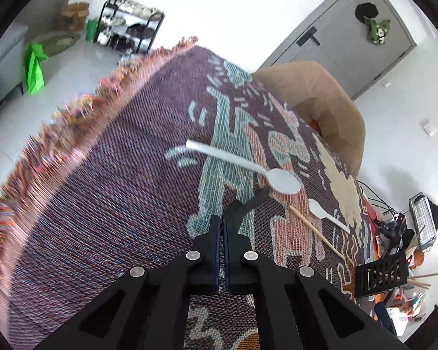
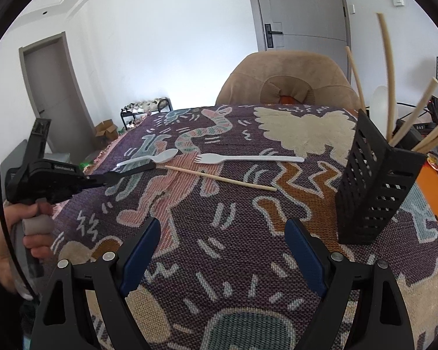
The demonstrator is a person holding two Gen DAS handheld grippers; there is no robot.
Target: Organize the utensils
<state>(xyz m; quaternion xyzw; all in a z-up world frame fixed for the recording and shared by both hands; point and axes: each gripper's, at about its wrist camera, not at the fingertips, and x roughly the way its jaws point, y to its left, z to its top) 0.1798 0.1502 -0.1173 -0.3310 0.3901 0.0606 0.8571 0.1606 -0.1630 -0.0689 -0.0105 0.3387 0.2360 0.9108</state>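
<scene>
My left gripper (image 1: 222, 218) is shut on the end of a thin black utensil (image 1: 255, 199), which pokes out to the right toward the bowl of a white spoon (image 1: 286, 180). In the right wrist view the left gripper (image 2: 102, 180) holds the black utensil (image 2: 134, 170) low over the patterned cloth, just in front of the white spoon (image 2: 149, 159). A white fork (image 2: 248, 159) and one wooden chopstick (image 2: 219, 178) lie mid-table. My right gripper (image 2: 223, 223) hovers open and empty over the cloth. The black slotted holder (image 2: 376, 192) stands at right with several chopsticks and a white spoon in it.
A patterned cloth (image 2: 236, 245) with a fringed left edge (image 1: 58, 134) covers the table. A brown chair (image 2: 286, 81) stands at the far side. A hand (image 2: 29, 227) grips the left tool's handle. The holder (image 1: 382, 274) sits by the right edge, with floor clutter beyond.
</scene>
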